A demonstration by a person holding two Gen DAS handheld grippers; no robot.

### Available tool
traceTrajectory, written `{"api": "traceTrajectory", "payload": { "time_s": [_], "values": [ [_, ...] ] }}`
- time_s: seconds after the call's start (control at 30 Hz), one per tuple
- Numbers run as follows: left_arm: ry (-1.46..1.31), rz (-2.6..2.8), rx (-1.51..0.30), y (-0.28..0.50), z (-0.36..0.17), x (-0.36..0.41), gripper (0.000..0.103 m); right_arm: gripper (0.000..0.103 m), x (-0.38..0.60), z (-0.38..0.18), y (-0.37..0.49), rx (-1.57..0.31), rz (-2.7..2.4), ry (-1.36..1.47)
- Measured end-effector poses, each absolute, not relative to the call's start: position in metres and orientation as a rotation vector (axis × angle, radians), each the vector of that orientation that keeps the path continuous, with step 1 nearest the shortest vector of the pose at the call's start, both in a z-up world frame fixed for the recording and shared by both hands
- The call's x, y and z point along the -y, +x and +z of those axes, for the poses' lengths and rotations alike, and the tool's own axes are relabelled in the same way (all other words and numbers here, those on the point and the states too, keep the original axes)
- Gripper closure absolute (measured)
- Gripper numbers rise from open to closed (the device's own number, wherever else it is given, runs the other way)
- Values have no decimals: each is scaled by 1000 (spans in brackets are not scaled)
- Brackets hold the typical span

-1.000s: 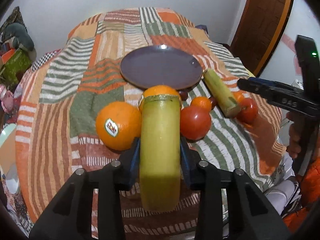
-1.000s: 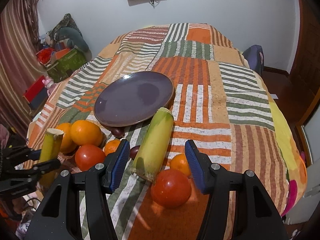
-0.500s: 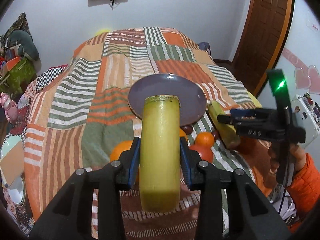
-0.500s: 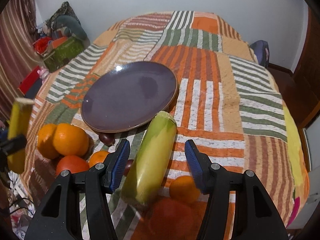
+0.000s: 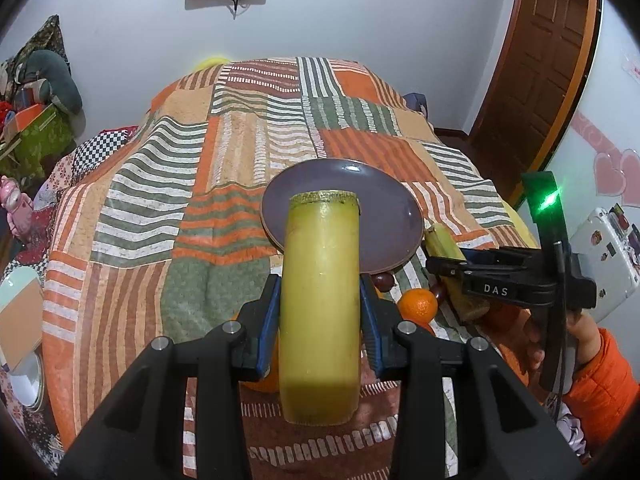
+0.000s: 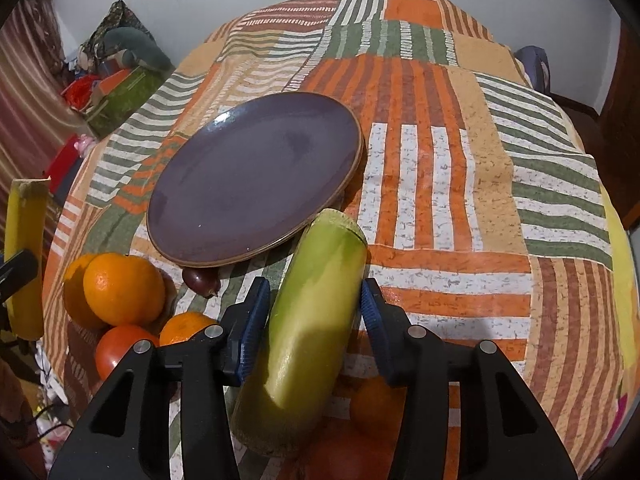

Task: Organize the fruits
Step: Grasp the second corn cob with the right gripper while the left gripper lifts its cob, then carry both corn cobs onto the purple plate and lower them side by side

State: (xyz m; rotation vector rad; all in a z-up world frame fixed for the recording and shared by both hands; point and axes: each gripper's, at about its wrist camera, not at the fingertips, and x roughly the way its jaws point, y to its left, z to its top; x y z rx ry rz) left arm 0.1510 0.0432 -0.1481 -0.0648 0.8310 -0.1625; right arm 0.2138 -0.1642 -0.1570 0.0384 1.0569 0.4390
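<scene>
My left gripper (image 5: 320,320) is shut on a yellow cane stick (image 5: 320,300) and holds it up over the fruit pile. My right gripper (image 6: 314,308) is closed around a green-yellow cane stick (image 6: 312,320), its pads touching both sides; the stick lies near the purple plate (image 6: 256,184). The left view shows the right gripper (image 5: 452,264) at that stick (image 5: 444,244) beside the plate (image 5: 392,216). Oranges (image 6: 124,288), a tomato (image 6: 120,348) and a small mandarin (image 5: 417,304) lie in front of the plate.
A patchwork blanket (image 6: 440,160) covers the bed. A dark plum (image 6: 200,280) sits at the plate's near rim. Another mandarin (image 6: 372,404) lies under my right fingers. Boxes and cushions (image 6: 120,64) are at the far left; a wooden door (image 5: 540,60) is on the right.
My left gripper has lifted the yellow stick up and back from the pile. My right gripper has moved forward and closed on the green-yellow stick.
</scene>
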Motion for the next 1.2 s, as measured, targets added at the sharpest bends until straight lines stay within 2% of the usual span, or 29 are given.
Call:
{"api": "traceTrajectory", "payload": {
  "time_s": [0.37, 0.83, 1.2],
  "values": [
    [-85, -134, -794, 154, -133, -50, 66, 68, 170, -120, 203, -935, 433, 61],
    [-77, -119, -715, 176, -104, -52, 66, 69, 165, -70, 207, -783, 445, 4],
    [-78, -124, -738, 215, -106, -54, 66, 69, 128, -81, 226, -812, 533, -46]
  ]
}}
